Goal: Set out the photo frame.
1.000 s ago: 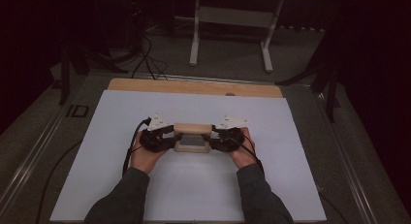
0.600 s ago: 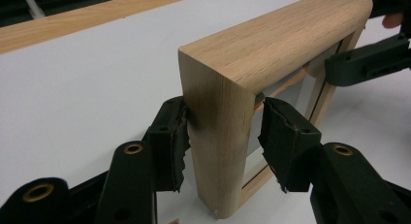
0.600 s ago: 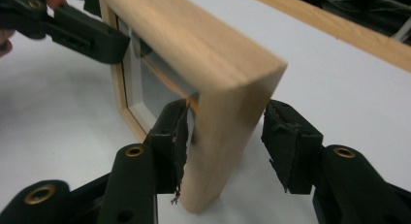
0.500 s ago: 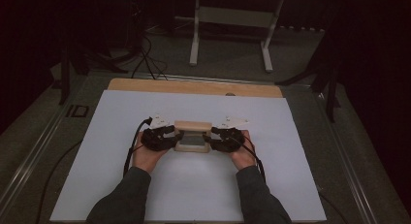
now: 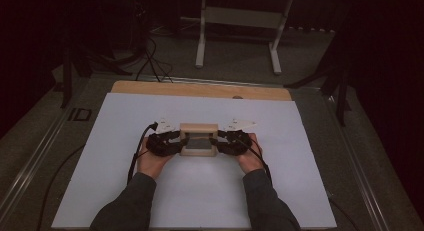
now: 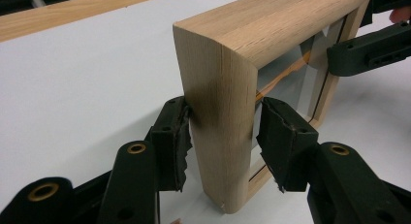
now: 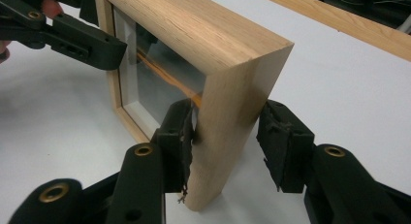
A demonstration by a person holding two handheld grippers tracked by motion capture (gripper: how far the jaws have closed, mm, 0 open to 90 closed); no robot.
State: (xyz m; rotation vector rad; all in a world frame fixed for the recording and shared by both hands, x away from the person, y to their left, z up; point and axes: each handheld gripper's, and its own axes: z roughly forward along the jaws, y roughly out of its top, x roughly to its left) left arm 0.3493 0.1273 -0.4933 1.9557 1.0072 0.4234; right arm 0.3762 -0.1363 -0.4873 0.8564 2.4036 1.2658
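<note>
Standing upright mid-table on the white table sheet (image 5: 125,191), nearer its far edge: wooden picture frame (image 5: 199,139). Left gripper (image 6: 220,136) straddles frame's left upright, pads touching both faces, jaws just closing. Right gripper (image 7: 225,136) straddles right upright, one pad touching, other apart

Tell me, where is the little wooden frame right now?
In the high view the wooden frame stands upright near the middle of the white table, between the left tool and the right tool, one at each end.
</note>
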